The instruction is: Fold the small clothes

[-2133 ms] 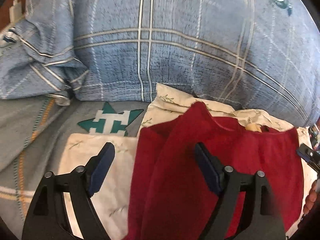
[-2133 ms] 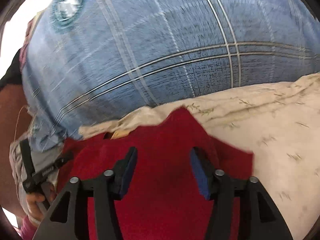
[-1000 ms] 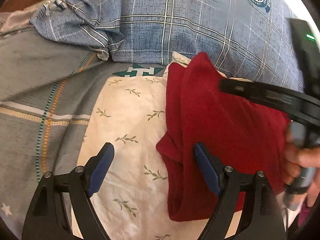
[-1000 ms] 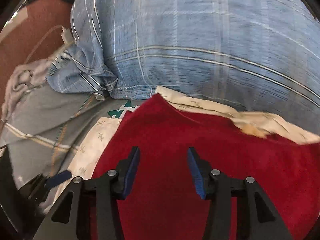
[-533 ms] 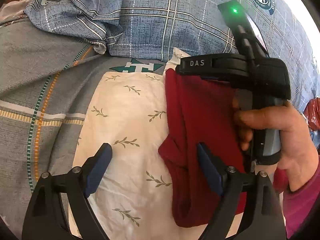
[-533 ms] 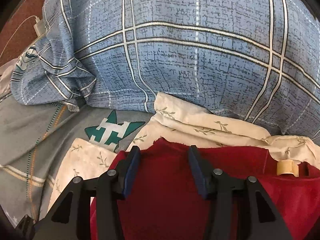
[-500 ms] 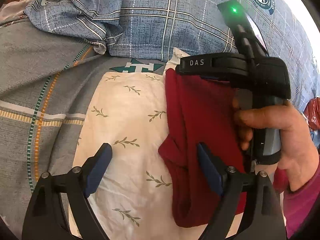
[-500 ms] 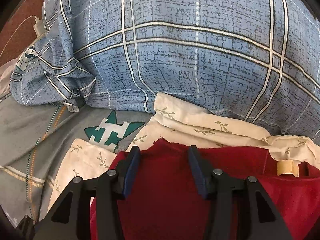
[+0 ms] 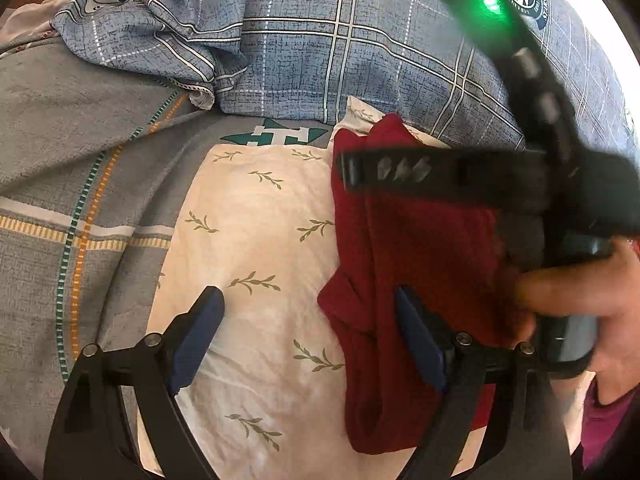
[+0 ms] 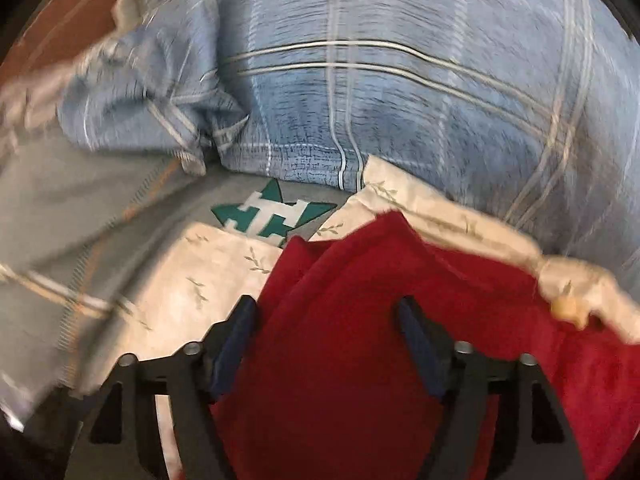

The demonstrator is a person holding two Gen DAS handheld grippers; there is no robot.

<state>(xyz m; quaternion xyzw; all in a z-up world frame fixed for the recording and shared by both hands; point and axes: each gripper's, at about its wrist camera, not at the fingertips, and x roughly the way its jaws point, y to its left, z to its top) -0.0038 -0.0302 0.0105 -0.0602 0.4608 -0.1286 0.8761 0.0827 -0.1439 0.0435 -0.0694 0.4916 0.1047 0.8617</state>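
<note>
The small cloth (image 9: 420, 248) is dark red. It lies on a cream cloth (image 9: 256, 248) with little green twigs. The big pillow (image 9: 360, 40) is blue with white check lines. The blanket (image 9: 60, 168) is grey with orange and green stripes and a green star (image 9: 276, 136). My pads (image 9: 196, 336) are dark blue.

Ahead of the gripper lies a cream leaf-print cloth (image 9: 256, 248) spread over a grey blanket (image 9: 72, 168) with yellow and green stripes and a green star emblem (image 9: 276, 136), and beyond these, farthest from the gripper, rises a large blue plaid pillow (image 9: 360, 48).
</note>
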